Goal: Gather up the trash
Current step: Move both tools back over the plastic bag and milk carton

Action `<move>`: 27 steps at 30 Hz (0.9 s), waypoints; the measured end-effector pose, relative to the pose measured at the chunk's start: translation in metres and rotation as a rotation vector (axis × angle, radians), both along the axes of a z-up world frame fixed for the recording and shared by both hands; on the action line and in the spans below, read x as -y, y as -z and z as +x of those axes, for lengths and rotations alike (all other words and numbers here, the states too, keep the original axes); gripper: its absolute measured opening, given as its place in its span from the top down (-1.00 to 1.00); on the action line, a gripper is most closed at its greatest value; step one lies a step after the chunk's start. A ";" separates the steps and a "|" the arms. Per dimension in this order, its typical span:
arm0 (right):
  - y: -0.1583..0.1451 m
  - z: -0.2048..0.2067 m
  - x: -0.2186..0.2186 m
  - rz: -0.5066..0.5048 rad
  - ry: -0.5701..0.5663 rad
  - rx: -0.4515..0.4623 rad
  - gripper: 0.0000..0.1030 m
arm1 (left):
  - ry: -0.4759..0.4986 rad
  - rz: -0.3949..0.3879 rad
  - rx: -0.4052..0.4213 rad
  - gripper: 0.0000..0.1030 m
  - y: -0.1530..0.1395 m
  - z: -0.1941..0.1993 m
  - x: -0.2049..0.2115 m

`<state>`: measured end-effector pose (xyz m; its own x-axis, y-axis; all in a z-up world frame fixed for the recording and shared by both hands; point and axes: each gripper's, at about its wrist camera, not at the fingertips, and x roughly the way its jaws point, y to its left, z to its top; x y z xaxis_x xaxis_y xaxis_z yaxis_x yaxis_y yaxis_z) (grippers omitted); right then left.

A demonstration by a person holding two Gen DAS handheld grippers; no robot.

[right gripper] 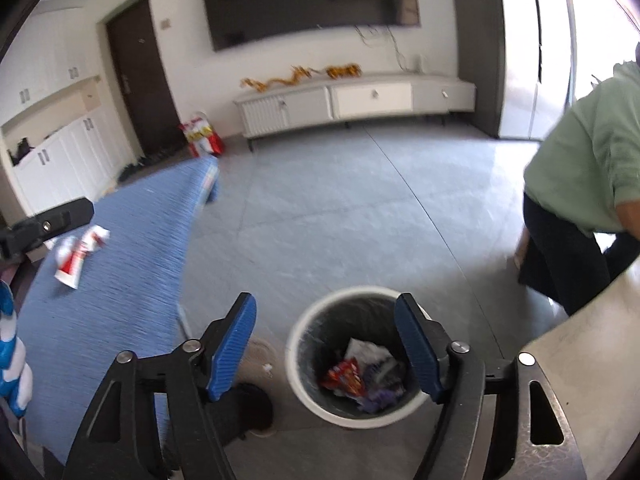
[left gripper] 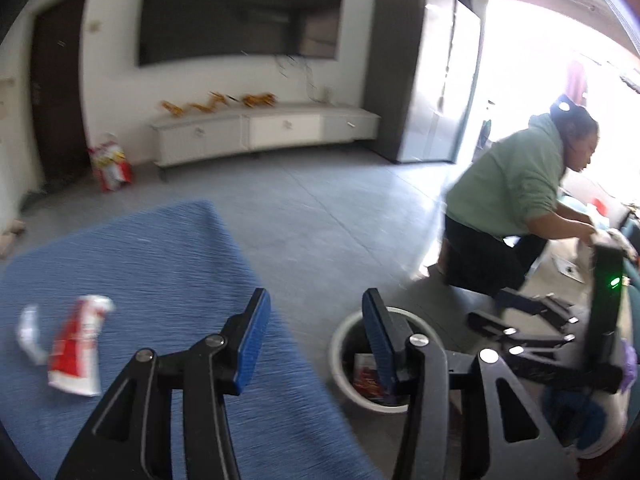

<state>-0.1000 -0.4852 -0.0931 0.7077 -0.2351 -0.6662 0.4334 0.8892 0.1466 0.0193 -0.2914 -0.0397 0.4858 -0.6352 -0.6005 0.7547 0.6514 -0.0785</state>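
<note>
**Both grippers empty, one wrapper left on the blue bench**

The left gripper [left gripper: 316,312] is spread wide and holds nothing. Its two blue pads [left gripper: 254,340] stand far apart. It hangs over the edge of the bench [left gripper: 160,248], which has a blue cloth on it, with the floor below.

The right gripper [right gripper: 326,320] is spread wide too, and nothing is between its pads [right gripper: 234,346]. It hangs just above the trash bin [right gripper: 298,364].

The trash bin is round and white with a dark bag inside. It stands on the grey floor [right gripper: 340,220], just beside the bench. Inside it lie some wrappers [right gripper: 362,372]: a red one, a white one and a purple one. In the left wrist view the trash bin [left gripper: 340,344] shows behind the gripper's right finger, with a red packet in it.

One red and white wrapper [left gripper: 76,348] lies crumpled on the bench, well to the left of the left gripper. A small white scrap [left gripper: 30,334] lies just beside it. In the right wrist view the same red and white wrapper [right gripper: 78,254] lies on the far left side of the bench [right gripper: 132,264], well apart from the bin.

A person in a green top [left gripper: 516,184] bends down on the right side of the room. A big dark TV [right gripper: 312,0] hangs on the wall above a long white cabinet [right gripper: 360,100]. A red and white bag [right gripper: 202,134] stands on the floor near a dark door [right gripper: 136,76].
</note>
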 end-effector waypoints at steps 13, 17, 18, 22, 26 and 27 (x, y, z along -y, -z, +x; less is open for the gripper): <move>-0.059 0.033 -0.099 -0.073 -0.189 0.109 -0.54 | -0.395 0.003 0.192 -0.05 -0.042 0.003 -0.167; -0.065 0.045 -0.126 -0.071 -0.235 0.111 -0.54 | -0.483 0.007 0.214 -0.07 -0.043 0.005 -0.207; -0.066 0.048 -0.131 -0.070 -0.245 0.110 -0.54 | -0.497 0.008 0.215 -0.07 -0.042 0.005 -0.213; -0.067 0.064 -0.156 -0.071 -0.284 0.093 -0.55 | -0.560 -0.007 0.201 -0.10 -0.037 0.008 -0.244; -0.069 0.077 -0.179 -0.082 -0.316 0.081 -0.55 | -0.624 -0.019 0.199 -0.14 -0.032 0.012 -0.274; -0.070 0.082 -0.185 -0.086 -0.323 0.078 -0.55 | -0.632 -0.022 0.197 -0.14 -0.031 0.011 -0.280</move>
